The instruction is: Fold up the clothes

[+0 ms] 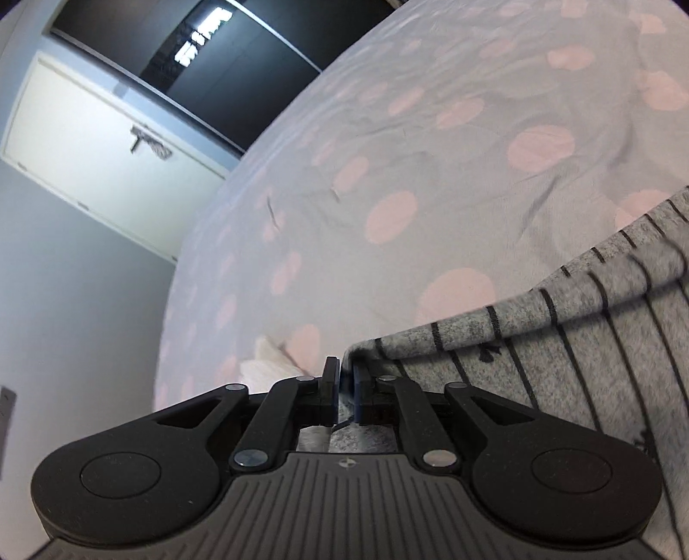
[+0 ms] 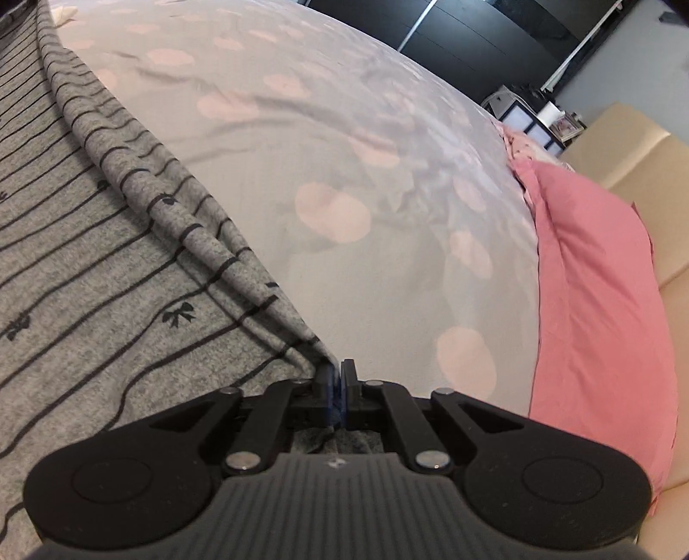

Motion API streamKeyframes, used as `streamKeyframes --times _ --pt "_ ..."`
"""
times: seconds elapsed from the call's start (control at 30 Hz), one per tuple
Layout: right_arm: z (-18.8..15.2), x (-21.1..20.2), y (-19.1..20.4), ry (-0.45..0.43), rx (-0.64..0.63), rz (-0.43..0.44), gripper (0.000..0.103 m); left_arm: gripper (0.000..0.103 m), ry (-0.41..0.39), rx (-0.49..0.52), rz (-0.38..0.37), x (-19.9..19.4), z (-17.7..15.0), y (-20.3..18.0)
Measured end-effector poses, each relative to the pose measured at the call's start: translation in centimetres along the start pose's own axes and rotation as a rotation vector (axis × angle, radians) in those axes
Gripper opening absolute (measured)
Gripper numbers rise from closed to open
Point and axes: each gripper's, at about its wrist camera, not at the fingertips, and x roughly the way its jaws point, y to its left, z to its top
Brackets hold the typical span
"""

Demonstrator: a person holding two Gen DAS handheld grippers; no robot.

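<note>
Left tongs (image 1: 343, 379): pinching the striped shirt (image 1: 581, 344) edge, cloth trailing to their right.
Right tongs (image 2: 337, 381): gripping the shirt corner (fabric bunching leftward).
Bed (image 2: 344, 150): lying beyond both tongs, shirt spreading over it.

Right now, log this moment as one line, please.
task: fold clothes | left gripper: shut on striped grey garment | right gripper: shut on striped grey garment | surface: polka-dot bedspread

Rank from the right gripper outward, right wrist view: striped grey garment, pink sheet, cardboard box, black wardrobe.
1. striped grey garment, at the right gripper, left side.
2. pink sheet, right.
3. cardboard box, right, beyond it.
4. black wardrobe, top, farthest.
</note>
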Motion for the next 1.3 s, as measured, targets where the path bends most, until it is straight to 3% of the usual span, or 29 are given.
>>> streamKeyframes --times 0.03,0.1,0.2,0.27,0.33,0.4,0.53,0.7,0.87,1.03,1.2,1.27,1.3 --pt "0.0 -0.1 0.0 -0.005 0.007 -0.009 0.011 0.013 0.011 -0.009 -0.011 0.2 -0.1 0.0" --pt "0.2 -0.5 -0.3 -0.034 0.027 -0.036 0.032 0.020 0.017 -0.018 -0.022 0.0 -0.3 0.2" --pt "0.8 -2.7 -0.4 -0.130 0.069 -0.035 0.033 0.026 -0.004 -0.056 -0.044 -1.2 -0.6 1.3" --pt "1.5 -4.1 0.2 -0.197 0.088 0.041 0.032 0.034 -0.020 -0.087 -0.065 -2.2 -0.7 2.2" --pt "2.5 -4.4 1.6 -0.209 0.099 0.168 0.031 0.037 -0.033 -0.111 -0.077 -3.4 -0.8 3.1" --pt "3.3 -4.2 3.7 -0.178 0.120 0.289 0.021 0.037 -0.052 -0.120 -0.075 -4.9 -1.1 4.0" --pt "4.5 -2.2 7.4 -0.093 0.154 0.383 0.020 0.039 -0.071 -0.148 -0.085 -7.4 -2.8 5.6" --pt "6.7 1.1 7.7 -0.051 0.314 0.374 0.020 0.039 -0.058 -0.195 -0.104 -9.6 -6.7 7.2" --pt "9.2 2.7 7.5 -0.103 0.423 0.270 0.025 0.039 -0.021 -0.273 -0.110 -9.9 -11.4 8.7" --pt "9.7 2.1 7.7 -0.132 0.437 0.203 0.027 0.039 -0.028 -0.365 -0.156 -10.3 -15.9 10.0" --pt "9.0 -1.2 7.4 -0.183 0.435 0.233 0.039 0.039 -0.051 -0.268 -0.210 -11.5 -18.7 9.7" --pt "8.5 -2.7 7.4 -0.204 0.435 0.260 0.041 0.051 -0.085 -0.235 -0.238 -12.5 -19.4 9.3" --pt "8.2 -3.3 7.5 -0.211 0.425 0.270 0.042 0.052 -0.113 -0.216 -0.250 -13.2 -19.7 8.9"
